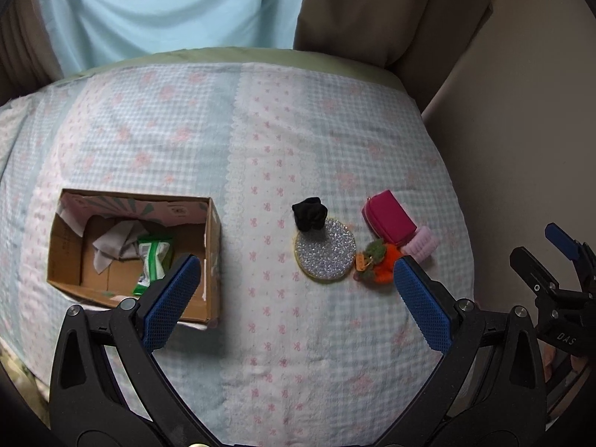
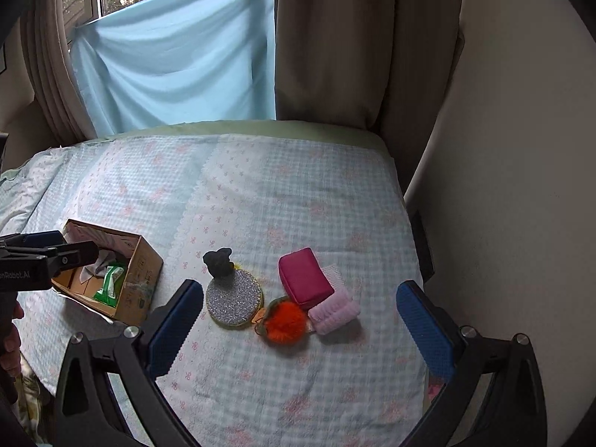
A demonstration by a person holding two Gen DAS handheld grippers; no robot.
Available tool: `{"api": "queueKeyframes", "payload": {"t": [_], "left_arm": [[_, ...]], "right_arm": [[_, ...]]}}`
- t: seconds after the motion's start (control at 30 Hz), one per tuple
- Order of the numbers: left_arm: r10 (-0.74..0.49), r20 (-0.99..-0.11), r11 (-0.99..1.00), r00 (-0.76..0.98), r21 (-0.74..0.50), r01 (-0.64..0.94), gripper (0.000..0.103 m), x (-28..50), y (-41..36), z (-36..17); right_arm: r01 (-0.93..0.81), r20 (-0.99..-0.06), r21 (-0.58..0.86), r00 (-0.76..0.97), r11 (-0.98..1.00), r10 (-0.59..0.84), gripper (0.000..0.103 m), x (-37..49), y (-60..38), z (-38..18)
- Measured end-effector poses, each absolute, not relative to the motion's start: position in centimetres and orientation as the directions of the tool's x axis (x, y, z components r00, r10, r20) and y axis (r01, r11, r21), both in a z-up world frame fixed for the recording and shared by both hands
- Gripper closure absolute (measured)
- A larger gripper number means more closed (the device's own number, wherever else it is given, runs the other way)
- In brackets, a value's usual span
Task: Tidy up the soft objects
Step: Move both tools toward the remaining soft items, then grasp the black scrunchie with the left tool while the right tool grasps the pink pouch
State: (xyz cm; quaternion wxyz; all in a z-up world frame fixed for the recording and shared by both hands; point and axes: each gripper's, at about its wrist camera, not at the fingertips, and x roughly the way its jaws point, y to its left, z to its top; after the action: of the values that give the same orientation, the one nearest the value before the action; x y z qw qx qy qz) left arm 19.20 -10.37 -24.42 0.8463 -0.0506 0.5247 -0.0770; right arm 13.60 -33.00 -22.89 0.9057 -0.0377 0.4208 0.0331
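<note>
Roughly partway: cardboard box (image 1: 130,246) ahead-left of the left gripper (image 1: 296,287) already holds a green packet (image 1: 152,260) and a grey cloth (image 1: 111,242). Left to move, all on the bed (image 1: 260,130): black scrunchie (image 1: 310,213), glitter disc (image 1: 325,257), orange pompom (image 2: 285,322), magenta pouch (image 2: 303,277), pink fuzzy piece (image 2: 335,311) (clustered, mostly touching), just ahead between the right gripper (image 2: 296,316) fingers. Both grippers spread wide, holding nothing.
</note>
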Motion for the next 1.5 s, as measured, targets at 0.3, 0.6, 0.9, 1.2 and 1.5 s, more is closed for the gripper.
{"api": "queueKeyframes", "payload": {"t": [0.3, 0.6, 0.9, 1.2, 1.5], "left_arm": [[-0.216, -0.901, 0.976, 0.376, -0.193, 0.1, 0.0, 26.9, -13.9, -33.8], [-0.231, -0.922, 0.973, 0.312, -0.223, 0.061, 0.004, 31.9, -16.3, -43.5], [-0.215, -0.94, 0.974, 0.264, -0.224, -0.006, 0.024, 33.1, -16.1, -49.2], [-0.249, -0.94, 0.963, 0.234, -0.266, -0.045, 0.07, 33.7, -15.8, -50.4], [-0.22, -0.944, 0.973, 0.246, -0.231, -0.016, 0.081, 33.8, -16.3, -49.3]], "right_arm": [[-0.208, -0.816, -0.075, 0.575, 0.975, 0.059, 0.0, 21.2, -33.7, -31.6], [-0.281, -0.874, -0.082, 0.481, 0.956, 0.067, 0.0, 26.7, -33.3, -41.4], [-0.34, -0.919, -0.092, 0.391, 0.936, 0.051, 0.021, 28.5, -32.6, -47.2], [-0.367, -0.923, -0.101, 0.381, 0.925, 0.051, 0.04, 29.2, -32.5, -47.6], [-0.372, -0.917, -0.126, 0.398, 0.92, 0.036, 0.058, 28.8, -31.9, -46.8]]}}
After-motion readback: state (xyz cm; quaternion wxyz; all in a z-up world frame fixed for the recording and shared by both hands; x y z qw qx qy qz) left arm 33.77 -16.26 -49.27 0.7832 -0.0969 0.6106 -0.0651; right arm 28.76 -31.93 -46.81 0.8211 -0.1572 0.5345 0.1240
